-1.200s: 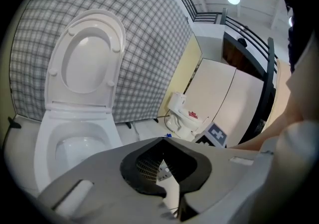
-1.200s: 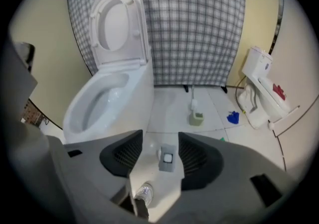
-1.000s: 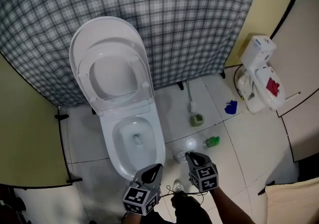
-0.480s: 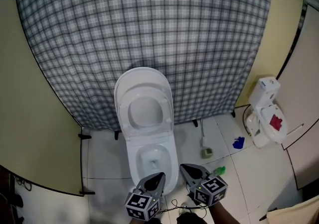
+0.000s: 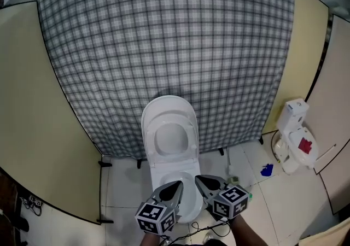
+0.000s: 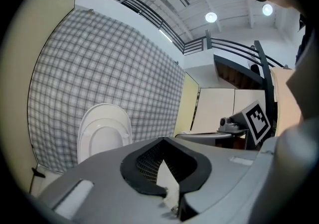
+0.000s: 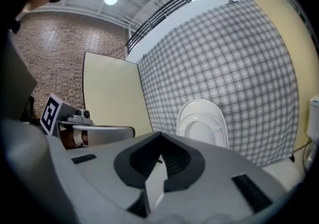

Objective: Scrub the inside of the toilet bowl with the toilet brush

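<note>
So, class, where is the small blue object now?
Head view, right side: the blue object lies on the floor tiles, just left of the white fixture with a red patch, right of the toilet.

White tiled floor [image 5: 123, 194] below me — the toilet [image 5: 170, 138] stands on it, the toilet brush [image 5: 232, 179] just right of it, a blue scrap [image 5: 267, 170] and a white fixture [image 5: 295, 136] farther right.

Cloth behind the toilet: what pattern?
Grey-and-white plaid check over the whole cloth. It shows best in the head view.
</note>
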The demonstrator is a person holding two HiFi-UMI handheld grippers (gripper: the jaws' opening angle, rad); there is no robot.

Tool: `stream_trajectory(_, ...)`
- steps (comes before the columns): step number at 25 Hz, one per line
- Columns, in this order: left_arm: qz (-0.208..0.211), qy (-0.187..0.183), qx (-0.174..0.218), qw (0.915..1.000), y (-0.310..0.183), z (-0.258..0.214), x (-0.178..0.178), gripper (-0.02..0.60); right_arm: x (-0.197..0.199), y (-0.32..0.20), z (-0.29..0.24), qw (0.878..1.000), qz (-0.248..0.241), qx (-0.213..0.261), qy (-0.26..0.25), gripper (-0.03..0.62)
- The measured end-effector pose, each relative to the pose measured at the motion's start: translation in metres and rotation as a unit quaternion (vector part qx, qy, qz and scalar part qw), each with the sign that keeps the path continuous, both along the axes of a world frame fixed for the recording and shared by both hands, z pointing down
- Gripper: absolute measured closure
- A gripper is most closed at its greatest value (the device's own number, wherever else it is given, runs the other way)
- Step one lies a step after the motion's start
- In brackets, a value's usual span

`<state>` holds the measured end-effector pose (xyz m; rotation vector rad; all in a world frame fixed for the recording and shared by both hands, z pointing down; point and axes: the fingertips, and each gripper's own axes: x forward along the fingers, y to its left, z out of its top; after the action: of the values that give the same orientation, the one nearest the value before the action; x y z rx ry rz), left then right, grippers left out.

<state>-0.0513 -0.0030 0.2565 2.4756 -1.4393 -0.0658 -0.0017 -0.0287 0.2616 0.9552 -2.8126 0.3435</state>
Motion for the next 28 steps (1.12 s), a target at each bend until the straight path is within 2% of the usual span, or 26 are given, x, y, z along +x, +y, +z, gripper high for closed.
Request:
stream_trajectory(6, -0.015, 0.009, 0.027, 0.9995, 0.004, 0.028, 0.008, 0.592, 0.005, 0.006, 0.028, 0.999, -0.027, 0.027, 0.014, 0.586)
stream_trajectory(10, -0.027, 0.012, 0.042, 0.9987, 0.036, 0.05, 0.023, 0.592, 0.024, 0.038, 0.048, 0.998, -0.038, 0.054, 0.02, 0.586)
stream_trajectory(12, -0.05, 0.012, 0.054, 0.9973, 0.048, 0.04, 0.015, 0.593, 0.018, 0.049, 0.038, 0.996, -0.06, 0.066, 0.022, 0.586)
stream_trajectory(14, -0.055, 0.011, 0.054, 0.997, 0.048, 0.022, 0.01, 0.592, 0.014, 0.05, 0.021, 0.995, -0.067, 0.066, 0.021, 0.586)
stream_trajectory(17, -0.02, -0.003, 0.039, 0.999, 0.026, -0.007, 0.011, 0.592, 0.016, 0.034, -0.008, 0.998, -0.034, 0.055, 0.009, 0.586)
stream_trajectory(19, -0.015, -0.009, 0.036, 0.9992, 0.015, -0.018, 0.008, 0.592, 0.014, 0.025, -0.019, 0.998, -0.029, 0.053, 0.004, 0.586)
stream_trajectory(22, -0.039, -0.003, 0.044, 0.9983, 0.031, 0.003, 0.004, 0.592, 0.012, 0.038, -0.002, 0.997, -0.052, 0.063, 0.009, 0.586)
stream_trajectory(24, -0.05, 0.011, 0.07, 0.9962, 0.043, 0.021, 0.002, 0.592, 0.01, 0.049, 0.012, 0.994, -0.062, 0.092, 0.025, 0.586)
stream_trajectory(26, -0.044, 0.016, 0.088, 0.995, 0.056, 0.029, -0.011, 0.592, -0.003, 0.062, 0.018, 0.992, -0.055, 0.111, 0.031, 0.586)
stream_trajectory(28, -0.032, 0.007, 0.083, 0.996, 0.066, 0.02, -0.034, 0.592, -0.025, 0.072, 0.01, 0.993, -0.043, 0.108, 0.027, 0.586)
